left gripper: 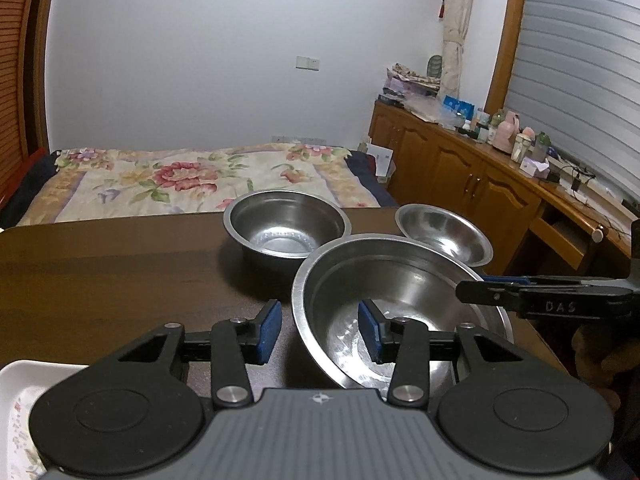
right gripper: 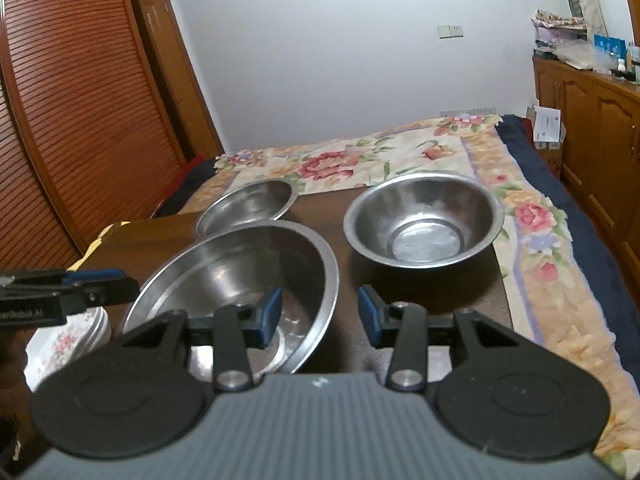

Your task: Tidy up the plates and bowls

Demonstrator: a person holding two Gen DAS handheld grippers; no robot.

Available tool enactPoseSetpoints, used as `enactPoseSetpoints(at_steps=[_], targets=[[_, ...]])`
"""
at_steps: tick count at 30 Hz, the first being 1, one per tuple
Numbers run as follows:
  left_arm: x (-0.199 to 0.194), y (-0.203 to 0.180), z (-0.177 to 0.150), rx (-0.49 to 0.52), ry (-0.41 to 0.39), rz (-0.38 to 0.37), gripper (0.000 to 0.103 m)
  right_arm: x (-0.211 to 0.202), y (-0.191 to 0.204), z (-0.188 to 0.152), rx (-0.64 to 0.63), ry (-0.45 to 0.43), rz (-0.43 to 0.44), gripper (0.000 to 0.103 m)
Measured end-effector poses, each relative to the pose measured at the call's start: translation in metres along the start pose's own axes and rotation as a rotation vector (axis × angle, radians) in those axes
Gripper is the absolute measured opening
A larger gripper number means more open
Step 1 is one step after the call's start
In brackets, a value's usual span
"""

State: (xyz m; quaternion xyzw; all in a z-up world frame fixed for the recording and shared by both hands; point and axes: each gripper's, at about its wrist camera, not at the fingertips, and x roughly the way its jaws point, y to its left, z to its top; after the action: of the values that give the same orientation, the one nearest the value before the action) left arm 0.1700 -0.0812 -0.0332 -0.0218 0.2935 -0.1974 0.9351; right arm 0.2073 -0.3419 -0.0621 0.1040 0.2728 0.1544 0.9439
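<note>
Both the left gripper (left gripper: 319, 332) and the right gripper (right gripper: 320, 316) stood released, each straddling one side of the big bowl's (left gripper: 400, 304) rim without pinching it, low and centre on the table (left gripper: 120, 280), with two smaller bowls (left gripper: 286, 228) (left gripper: 444, 234) just behind it.

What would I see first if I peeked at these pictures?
Three shiny metal bowls on a dark table: the big bowl nearest, a deep bowl behind it, and a small bowl off to the right. Both tongs, left tongs and right tongs, straddle the big bowl's rim, one on each side, without pinching it. Behind is a flowery bedspread.
</note>
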Motion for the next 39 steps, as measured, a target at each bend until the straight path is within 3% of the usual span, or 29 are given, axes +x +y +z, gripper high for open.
enactPoseSetpoints(at_steps=[6,15,20,24,39], targets=[[0.004,0.002,-0.002,-0.011,0.022,-0.010,0.031,0.004,0.006,-0.001,-0.018,-0.008,-0.012,0.043],[0.012,0.003,-0.006,-0.033,0.034,-0.021,0.027,0.006,0.008,-0.007,0.012,0.000,-0.058,0.039],[0.018,0.004,-0.008,-0.035,0.055,-0.018,0.021,0.007,0.009,-0.009,0.036,0.008,-0.058,0.030],[0.016,0.005,-0.009,-0.042,0.064,-0.030,0.020,0.006,0.010,-0.012,0.065,0.008,-0.062,0.021],[-0.034,0.000,-0.024,0.000,0.003,-0.073,0.020,-0.029,0.032,-0.027,0.110,-0.027,-0.090,0.020]])
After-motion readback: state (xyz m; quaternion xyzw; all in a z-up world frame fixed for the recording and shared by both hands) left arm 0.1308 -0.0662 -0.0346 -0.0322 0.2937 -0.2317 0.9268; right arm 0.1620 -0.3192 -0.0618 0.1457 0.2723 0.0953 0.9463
